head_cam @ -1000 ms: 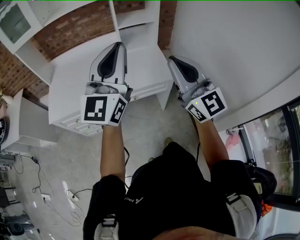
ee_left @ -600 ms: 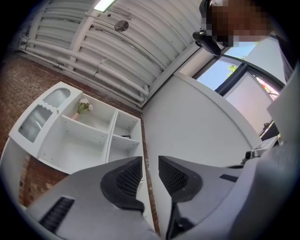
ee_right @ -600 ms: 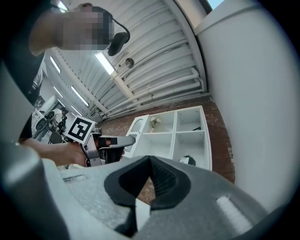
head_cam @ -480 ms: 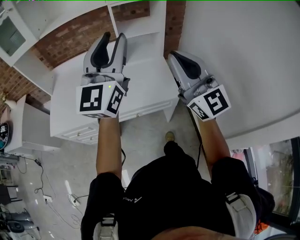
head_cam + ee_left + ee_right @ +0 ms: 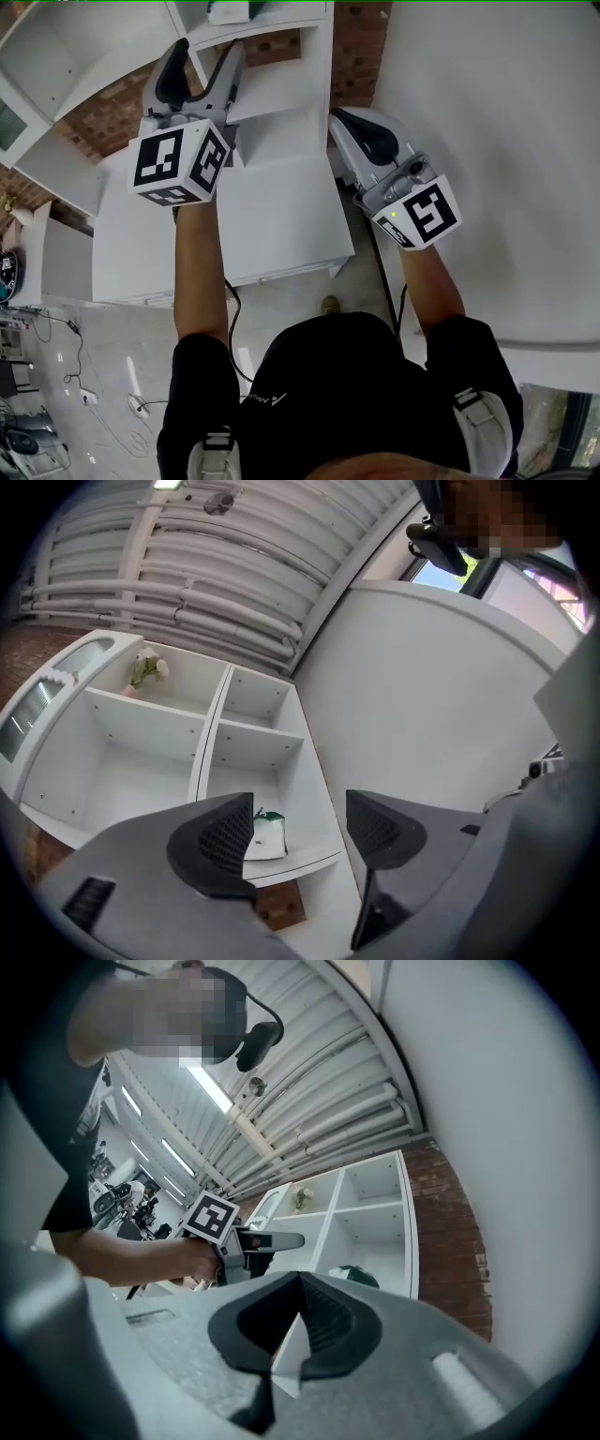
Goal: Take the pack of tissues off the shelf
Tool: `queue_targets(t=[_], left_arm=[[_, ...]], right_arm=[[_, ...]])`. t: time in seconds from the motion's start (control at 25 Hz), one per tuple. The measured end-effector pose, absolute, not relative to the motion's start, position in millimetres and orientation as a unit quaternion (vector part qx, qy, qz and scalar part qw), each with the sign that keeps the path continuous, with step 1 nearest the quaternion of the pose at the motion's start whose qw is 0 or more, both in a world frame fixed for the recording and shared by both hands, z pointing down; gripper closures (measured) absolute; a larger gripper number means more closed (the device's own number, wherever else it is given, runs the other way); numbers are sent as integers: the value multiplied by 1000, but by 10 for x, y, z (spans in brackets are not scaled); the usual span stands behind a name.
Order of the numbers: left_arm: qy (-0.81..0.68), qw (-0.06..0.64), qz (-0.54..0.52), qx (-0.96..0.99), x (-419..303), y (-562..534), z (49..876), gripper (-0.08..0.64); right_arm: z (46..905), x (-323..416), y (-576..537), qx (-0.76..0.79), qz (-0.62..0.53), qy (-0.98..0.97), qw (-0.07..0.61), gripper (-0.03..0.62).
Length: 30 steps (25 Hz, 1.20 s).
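Note:
The pack of tissues (image 5: 267, 834), white with a green top, lies on a lower board of the white shelf unit (image 5: 211, 752), in its right-hand column. My left gripper (image 5: 298, 832) is raised in front of that shelf, some way short of the pack. Its jaws are opening and hold nothing. In the head view the pack (image 5: 230, 11) shows at the top edge, beyond the left gripper (image 5: 202, 61). My right gripper (image 5: 361, 127) hangs lower beside the shelf's right side, shut and empty. From the right gripper (image 5: 298, 1283) I see the pack (image 5: 356, 1277) too.
A white low cabinet (image 5: 281, 225) with drawers stands under the shelf unit, against a brick wall (image 5: 122, 103). A large white curved wall (image 5: 487, 112) closes the right side. A small bunch of flowers (image 5: 143, 670) stands in an upper compartment. Cables lie on the floor (image 5: 84, 375) at the left.
My left gripper has risen up and forward toward the shelf, and its jaws have gone from shut to open. The shelf with the pack has come into the head view. The right gripper barely moved.

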State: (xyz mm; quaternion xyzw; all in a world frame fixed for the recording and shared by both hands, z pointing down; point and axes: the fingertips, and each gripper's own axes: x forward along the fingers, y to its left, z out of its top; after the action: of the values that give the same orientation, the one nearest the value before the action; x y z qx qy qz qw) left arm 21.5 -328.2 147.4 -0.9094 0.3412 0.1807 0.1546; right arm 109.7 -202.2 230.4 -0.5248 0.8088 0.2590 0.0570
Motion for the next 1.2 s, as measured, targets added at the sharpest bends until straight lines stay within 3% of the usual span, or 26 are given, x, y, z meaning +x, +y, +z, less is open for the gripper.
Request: queue_targets(t=[0.24, 0.56, 1.12, 1.2], left_arm=[[377, 158, 141, -902, 574, -3952, 1387, 172], [416, 142, 78, -895, 836, -4630, 1493, 112], [440, 104, -5, -892, 1042, -5142, 1730, 107], [445, 104, 0, -889, 1027, -5150, 1734, 142]], right_arm=[[2262, 1371, -2404, -499, 270, 822, 57, 591], [2138, 1552, -2659, -486, 287, 823, 68, 591], [2086, 1646, -2700, -496, 302, 811, 76, 591], [2099, 1667, -2700, -500, 300, 809, 75, 591]])
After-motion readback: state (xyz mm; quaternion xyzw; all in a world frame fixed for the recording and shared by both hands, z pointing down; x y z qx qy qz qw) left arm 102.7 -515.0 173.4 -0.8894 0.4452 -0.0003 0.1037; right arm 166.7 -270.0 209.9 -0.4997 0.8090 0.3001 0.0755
